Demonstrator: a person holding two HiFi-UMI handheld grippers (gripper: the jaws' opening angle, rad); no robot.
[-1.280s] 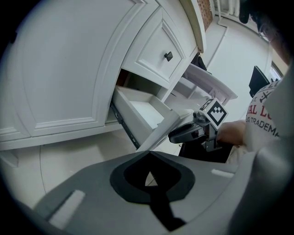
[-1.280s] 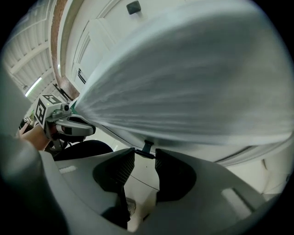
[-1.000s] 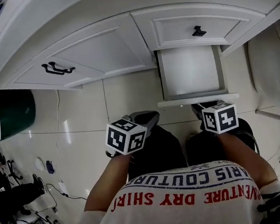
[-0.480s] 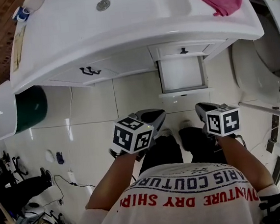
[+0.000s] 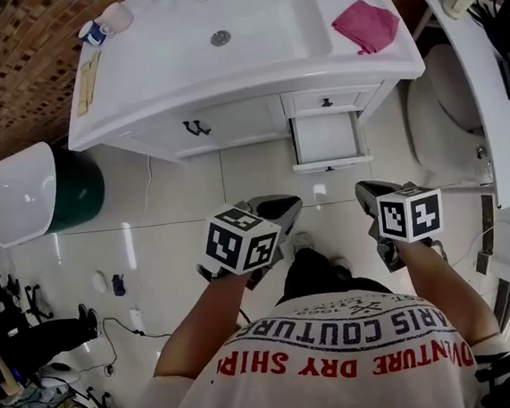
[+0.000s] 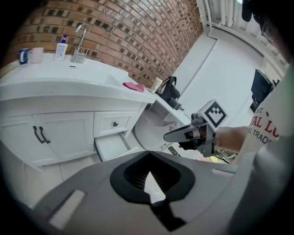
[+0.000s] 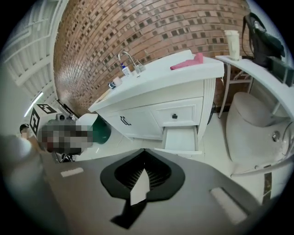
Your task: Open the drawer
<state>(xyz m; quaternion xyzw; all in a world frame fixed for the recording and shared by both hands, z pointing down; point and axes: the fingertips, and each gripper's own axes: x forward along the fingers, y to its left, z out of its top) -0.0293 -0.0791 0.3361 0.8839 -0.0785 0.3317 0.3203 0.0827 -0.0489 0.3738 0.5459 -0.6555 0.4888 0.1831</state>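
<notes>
The white vanity's lower drawer point(image 5: 326, 140) stands pulled out and looks empty; it also shows as the drawer point(image 6: 112, 144) and the drawer point(image 7: 181, 138) in the two gripper views. Above it, the upper drawer point(image 5: 326, 103) with a black knob is closed. My left gripper point(image 5: 280, 210) and right gripper point(image 5: 366, 193) hover high over the tiled floor, well back from the vanity. In the left gripper view the left gripper point(image 6: 148, 152) is shut with its jaws meeting and nothing between them. The right gripper point(image 7: 144, 150) is shut and empty as well.
A pink cloth point(image 5: 365, 25) lies on the vanity top beside the sink basin point(image 5: 220, 27). Cabinet doors with black handles point(image 5: 196, 127) are left of the drawers. A toilet point(image 5: 440, 122) stands at the right, a green bin point(image 5: 75, 193) at the left, cables at lower left.
Both grippers and the head camera have risen away from the floor, so the vanity looks smaller and its top has come into view. The lower drawer stays open.
</notes>
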